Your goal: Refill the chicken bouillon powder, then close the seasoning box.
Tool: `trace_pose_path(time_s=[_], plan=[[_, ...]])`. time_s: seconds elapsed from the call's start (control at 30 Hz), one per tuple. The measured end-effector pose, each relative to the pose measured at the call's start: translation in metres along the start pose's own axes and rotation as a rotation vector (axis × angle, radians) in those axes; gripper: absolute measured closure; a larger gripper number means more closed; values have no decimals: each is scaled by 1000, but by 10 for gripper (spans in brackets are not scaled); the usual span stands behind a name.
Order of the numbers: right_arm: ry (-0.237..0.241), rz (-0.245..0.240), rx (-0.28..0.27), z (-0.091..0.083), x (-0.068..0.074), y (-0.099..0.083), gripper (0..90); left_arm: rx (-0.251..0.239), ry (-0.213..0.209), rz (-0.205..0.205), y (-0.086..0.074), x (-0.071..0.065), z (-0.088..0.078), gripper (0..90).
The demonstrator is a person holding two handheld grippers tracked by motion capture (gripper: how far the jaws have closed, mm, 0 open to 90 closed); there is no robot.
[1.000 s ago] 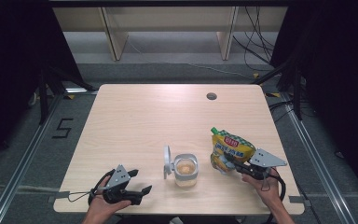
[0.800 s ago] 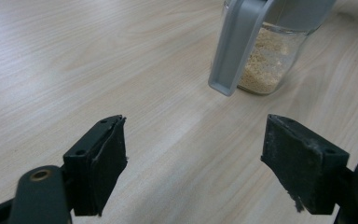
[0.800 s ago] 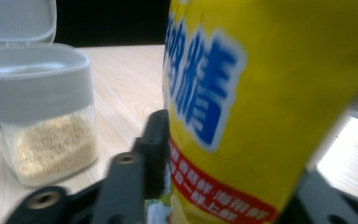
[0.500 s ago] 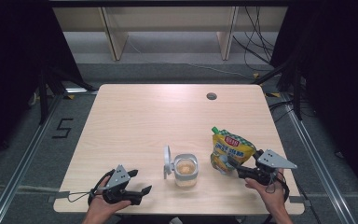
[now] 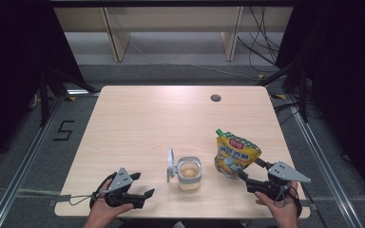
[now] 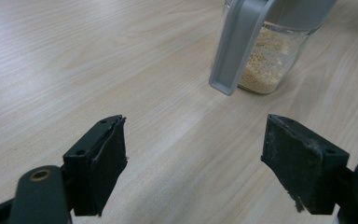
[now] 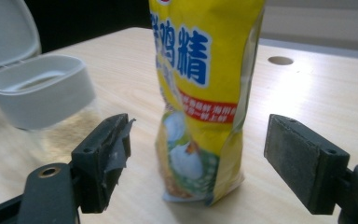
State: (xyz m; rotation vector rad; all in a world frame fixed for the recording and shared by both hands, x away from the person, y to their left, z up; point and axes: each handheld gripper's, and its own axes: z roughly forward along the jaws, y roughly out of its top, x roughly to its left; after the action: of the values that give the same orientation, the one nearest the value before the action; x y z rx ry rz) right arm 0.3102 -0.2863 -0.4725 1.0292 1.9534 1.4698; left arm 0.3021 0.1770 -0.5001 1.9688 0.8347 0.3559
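A yellow pouch (image 5: 235, 154) with a green spout stands upright on the table by itself. In the right gripper view, the pouch (image 7: 205, 93) sits between and just ahead of the jaws, and neither pad touches it. My right gripper (image 5: 250, 171) is open; its jaws have just been opening. Left of the pouch stands a glass jar (image 5: 189, 172) of tan granules with its grey hinged lid (image 5: 170, 164) flipped up. My left gripper (image 5: 142, 184) rests open near the front edge, and the left gripper view has the jar (image 6: 270, 60) and lid (image 6: 237, 46) ahead of it.
The light wooden table (image 5: 161, 118) has a round cable hole (image 5: 215, 98) at the far right. A dark floor and metal frame rails surround the table, and shelving stands behind it. In the right gripper view, the jar (image 7: 42, 93) is at the left.
The right gripper's jaws have opened off the pouch and the hand has drawn back a little to the right. The pouch stays standing. The left gripper has not moved.
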Motion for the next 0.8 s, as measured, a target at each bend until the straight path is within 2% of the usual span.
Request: trace_pose_path(time_s=[0.07, 0.2, 0.23, 0.27, 0.3, 0.33, 0.37, 0.47, 0.57, 0.63, 0.73, 0.77, 0.8], plan=[[5, 19, -5, -3, 0, -3, 228, -1, 0, 1, 1, -1, 0, 208], [-11, 31, 53, -10, 2, -7, 178, 4, 7, -15, 0, -1, 0, 208], [-8, 22, 48, -10, 3, -8, 168, -1, 2, -16, 0, -1, 0, 208], [14, 32, 53, -10, 3, -9, 164, 0, 1, 0, 1, 0, 0, 208], [11, 54, 76, -12, 7, -10, 160, 2, 3, 3, 0, 0, 0, 208], [28, 50, 72, -11, 7, -11, 155, 4, 3, 7, 1, 0, 0, 208], [18, 44, 102, -13, 8, -12, 155, 4, 3, 9, 1, 0, 0, 208], [18, 56, 137, -15, 15, -15, 155, 4, 3, 6, 1, 0, 0, 208], [18, 14, 172, -15, 18, -16, 156, -6, -3, 6, 1, 0, 2, 208], [25, 27, 198, -16, 24, -18, 158, 0, -3, 7, 1, -1, 2, 208], [26, -9, 233, -17, 26, -20, 158, 2, -5, 8, 0, 0, 2, 208], [30, 1, 245, -17, 29, -20, 158, 3, -1, 8, 0, 0, 1, 208], [34, -14, 247, -17, 30, -21, 158, -3, 2, 5, 0, 0, 1, 208]])
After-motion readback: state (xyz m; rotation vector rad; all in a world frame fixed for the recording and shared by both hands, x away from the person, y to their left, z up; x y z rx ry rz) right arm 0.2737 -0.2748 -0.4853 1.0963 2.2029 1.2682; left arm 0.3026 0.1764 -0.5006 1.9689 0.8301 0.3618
